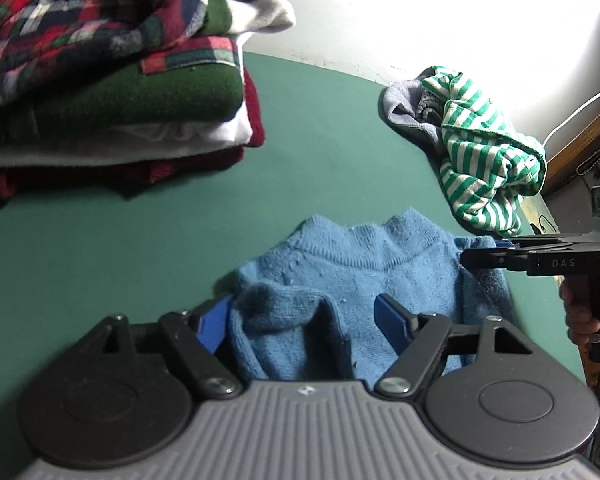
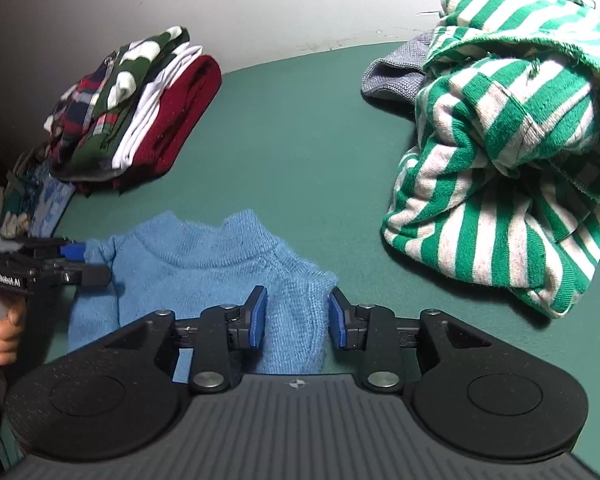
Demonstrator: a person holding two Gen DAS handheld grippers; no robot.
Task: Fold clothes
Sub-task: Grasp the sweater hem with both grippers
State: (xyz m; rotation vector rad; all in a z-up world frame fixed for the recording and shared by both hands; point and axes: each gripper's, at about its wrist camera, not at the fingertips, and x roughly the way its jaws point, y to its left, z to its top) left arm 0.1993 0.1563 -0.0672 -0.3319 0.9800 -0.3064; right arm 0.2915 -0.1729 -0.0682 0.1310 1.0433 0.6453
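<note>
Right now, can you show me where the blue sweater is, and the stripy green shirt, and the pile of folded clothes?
blue sweater (image 2: 204, 256): right wrist view, on its chest just below the collar.
stripy green shirt (image 2: 496, 184): right wrist view, middle of the crumpled heap.
pile of folded clothes (image 1: 112, 96): left wrist view, on the dark green layer.

White letters "DAS" stand on the black side of the right gripper (image 1: 480, 258) as seen from the left wrist, and "GenRobot.AI" is printed in white on the black body of the left gripper (image 2: 84, 264) seen from the right wrist.
</note>
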